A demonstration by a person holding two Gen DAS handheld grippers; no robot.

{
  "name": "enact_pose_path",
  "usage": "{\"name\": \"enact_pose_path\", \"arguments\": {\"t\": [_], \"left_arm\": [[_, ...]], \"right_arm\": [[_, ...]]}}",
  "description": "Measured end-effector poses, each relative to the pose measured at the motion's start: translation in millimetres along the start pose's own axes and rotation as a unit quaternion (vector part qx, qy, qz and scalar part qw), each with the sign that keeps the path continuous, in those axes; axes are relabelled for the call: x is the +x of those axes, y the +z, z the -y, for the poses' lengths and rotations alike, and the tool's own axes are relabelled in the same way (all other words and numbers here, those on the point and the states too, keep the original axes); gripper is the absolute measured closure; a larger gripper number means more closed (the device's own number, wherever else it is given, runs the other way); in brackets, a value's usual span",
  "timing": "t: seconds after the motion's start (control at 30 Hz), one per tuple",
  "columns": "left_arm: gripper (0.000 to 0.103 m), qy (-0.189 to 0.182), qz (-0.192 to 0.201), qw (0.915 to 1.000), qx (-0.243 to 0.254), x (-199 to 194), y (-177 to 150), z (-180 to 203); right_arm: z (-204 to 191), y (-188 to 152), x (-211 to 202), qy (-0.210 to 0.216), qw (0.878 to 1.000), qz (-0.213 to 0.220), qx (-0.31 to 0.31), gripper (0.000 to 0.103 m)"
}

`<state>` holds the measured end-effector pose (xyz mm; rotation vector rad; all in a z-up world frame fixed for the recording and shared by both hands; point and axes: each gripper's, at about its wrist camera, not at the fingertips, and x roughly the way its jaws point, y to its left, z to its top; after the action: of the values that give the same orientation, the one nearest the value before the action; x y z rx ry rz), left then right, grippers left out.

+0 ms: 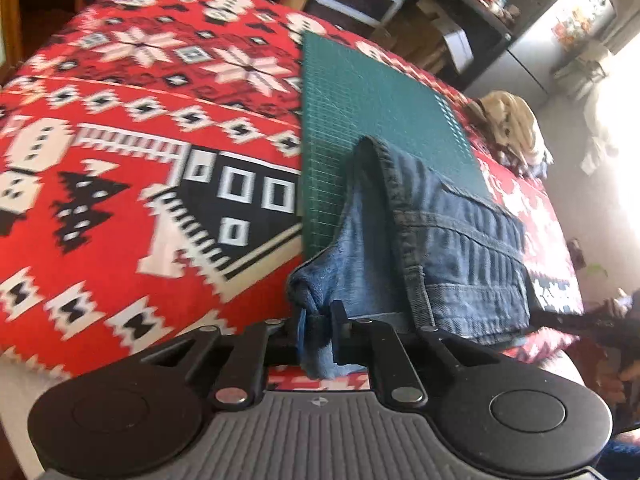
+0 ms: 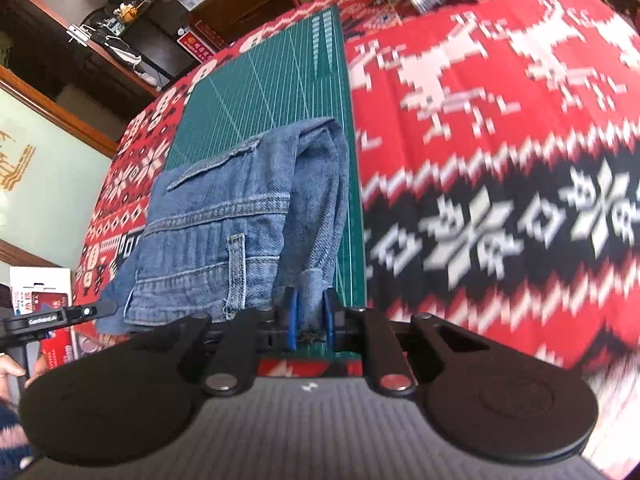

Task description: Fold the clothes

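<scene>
A blue denim garment [image 1: 452, 248] with stitched seams and a pocket flap lies partly folded on the green cutting mat [image 1: 360, 92]. My left gripper [image 1: 320, 328] is shut on the garment's left near edge, with pale inner fabric bunched between its fingers. In the right wrist view the same denim garment [image 2: 224, 216] lies on the green mat [image 2: 256, 80], and my right gripper [image 2: 310, 316] is shut on its right near edge, a fold of cloth pinched between the blue pads [image 2: 292, 312]. Both held corners hang at the mat's near edge.
A red, white and black patterned blanket [image 1: 132, 184] covers the surface under the mat. A heap of beige and pale clothes [image 1: 508, 128] lies at the far end. Shelves and boxes [image 2: 168, 8] stand behind. A person's hand [image 2: 12, 368] shows at the lower left.
</scene>
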<state>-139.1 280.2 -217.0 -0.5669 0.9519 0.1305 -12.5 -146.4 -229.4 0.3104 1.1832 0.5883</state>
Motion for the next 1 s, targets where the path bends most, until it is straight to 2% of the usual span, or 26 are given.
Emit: {"name": "enact_pose_path", "arguments": {"t": [0.17,0.23,0.3,0.33,0.47,0.6,0.77,1.0], "left_arm": [[0.086,0.031,0.046,0.9984,0.004,-30,1,-4],[0.077,0.029,0.062,0.9977,0.001,-39,7,-4],[0.070,0.007,0.068,0.9976,-0.004,-41,14,1],[0.069,-0.003,0.065,0.9979,-0.002,-36,18,6],[0.061,-0.038,0.051,0.9980,0.010,-16,33,29],[0.052,-0.036,0.021,0.9980,0.047,14,40,58],[0.052,-0.049,-0.013,0.9971,0.056,39,40,74],[0.051,-0.072,-0.061,0.9951,0.030,66,37,70]], "right_arm": [[3,-8,-27,-0.015,0.999,0.028,-0.005,0.084],[2,-5,-39,-0.013,0.999,0.046,-0.011,0.083],[1,-1,-45,0.008,0.998,0.062,-0.005,0.081],[1,2,-46,0.020,0.998,0.067,0.003,0.076],[-5,11,-25,0.042,0.997,0.056,0.017,0.072],[-12,20,-4,0.062,0.997,0.042,0.031,0.068],[-10,23,18,0.057,0.997,0.025,0.042,0.062],[-9,20,37,0.069,0.996,0.007,0.047,0.061]]}}
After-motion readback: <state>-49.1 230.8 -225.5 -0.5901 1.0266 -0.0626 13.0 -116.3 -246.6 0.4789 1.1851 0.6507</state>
